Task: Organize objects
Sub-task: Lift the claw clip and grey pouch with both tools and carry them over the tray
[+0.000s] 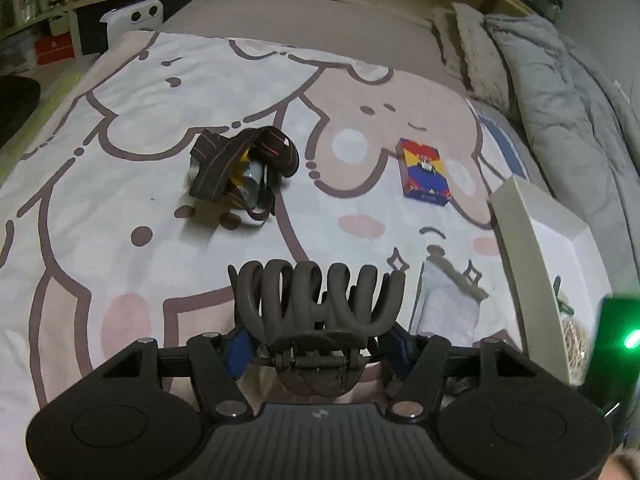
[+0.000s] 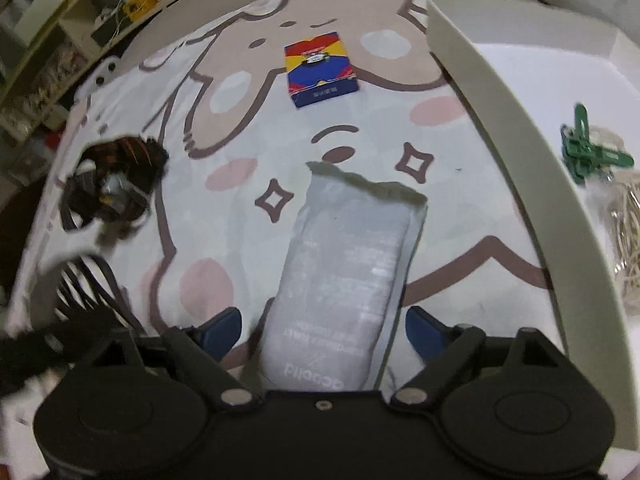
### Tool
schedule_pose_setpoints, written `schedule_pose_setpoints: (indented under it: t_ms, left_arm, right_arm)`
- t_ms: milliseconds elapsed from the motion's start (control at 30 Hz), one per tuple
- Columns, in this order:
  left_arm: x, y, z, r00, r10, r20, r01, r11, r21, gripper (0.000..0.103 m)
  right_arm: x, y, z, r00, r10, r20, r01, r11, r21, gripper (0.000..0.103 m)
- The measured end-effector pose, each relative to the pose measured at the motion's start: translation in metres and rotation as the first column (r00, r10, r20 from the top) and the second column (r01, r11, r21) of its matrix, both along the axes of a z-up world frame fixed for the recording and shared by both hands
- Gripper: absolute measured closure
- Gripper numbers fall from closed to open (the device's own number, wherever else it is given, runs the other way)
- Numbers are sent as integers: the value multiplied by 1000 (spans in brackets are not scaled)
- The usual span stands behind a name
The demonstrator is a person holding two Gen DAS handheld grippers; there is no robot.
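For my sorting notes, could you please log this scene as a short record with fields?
surface: cartoon-print bedsheet
left gripper: shut on dark grey plastic claw hair clip
right gripper: open, astride the pale grey foil pouch lying on the sheet
loose on sheet: dark strapped headlamp; red, yellow and blue small box
white open box: on the right, holds green plastic clips and pale rubber bands

Matt plastic hair claw (image 1: 320,300), printed cloth bedsheet (image 1: 120,200), glossy foil pouch (image 2: 344,280).
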State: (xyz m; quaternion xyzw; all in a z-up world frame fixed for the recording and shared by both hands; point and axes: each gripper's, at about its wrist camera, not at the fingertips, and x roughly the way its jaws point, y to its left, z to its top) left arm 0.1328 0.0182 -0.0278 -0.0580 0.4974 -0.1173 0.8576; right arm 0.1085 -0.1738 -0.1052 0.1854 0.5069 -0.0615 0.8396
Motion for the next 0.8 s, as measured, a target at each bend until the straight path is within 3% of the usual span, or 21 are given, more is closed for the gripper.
schedule_pose_setpoints:
  t_ms: [100,167,367,567,800]
  left_arm:
    - [1,0,1,1000,2,7,-2,1000,-8,38]
    - [1,2,0,1000,5,7,-5,1000,-8,38]
    - [4,7,-1,1000,23,6,-23,1000,-2,38]
    - [5,9,3,999,33,24,-33,999,-2,38]
    - [3,6,21,996,33,84,-31,999,-15,38]
  right_arm:
    - [-2,18,-6,999,43,5,-42,993,-113,12]
    - [-5,25,-6,997,72,6,-70,984,-164,18]
    - [-8,13,2,995,102,-8,-102,984,-148,45]
    - [-9,5,14,986,163,23,-160,982,-99,49]
    - [-9,-1,48,966,223,129,-206,970,-132,49]
